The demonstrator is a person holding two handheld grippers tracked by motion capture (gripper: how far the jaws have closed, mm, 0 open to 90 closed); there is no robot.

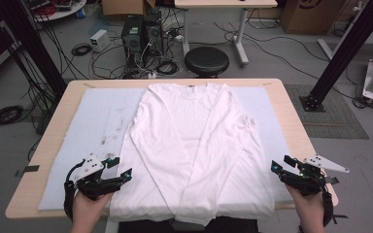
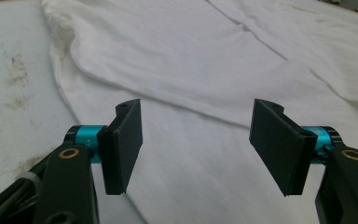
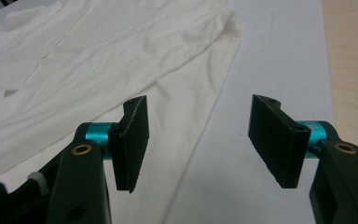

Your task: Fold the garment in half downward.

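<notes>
Wooden desk (image 1: 291, 104) first, pale and broad, taking up the middle of the high view, and across most of its top lies a light blue-grey mat (image 1: 92, 116) with dark smudges toward its left side. On that mat, spread flat and face up, is the white long-sleeved shirt (image 1: 194, 111), collar at the far edge, hem hanging just over the near edge toward the person. Both sleeves are folded inward, slanting down across the body and meeting low near the hem. And now the hands: the left tongs (image 1: 119, 167) sit at the near left, just beside the shirt's lower left edge, and the left gripper view has the two black pads spread wide with white fabric lying beneath them, nothing pinched. Over on the other side, the right tongs (image 1: 281, 165) hang at the shirt's lower right corner; the right gripper view shows those pads parted too, straddling the line where the shirt's side edge meets bare mat, cloth under the left pad, mat under the right. Released on both sides, then, and no cloth lifted. Smallest detail: teal collars behind each pad, brass pivots below them.
</notes>
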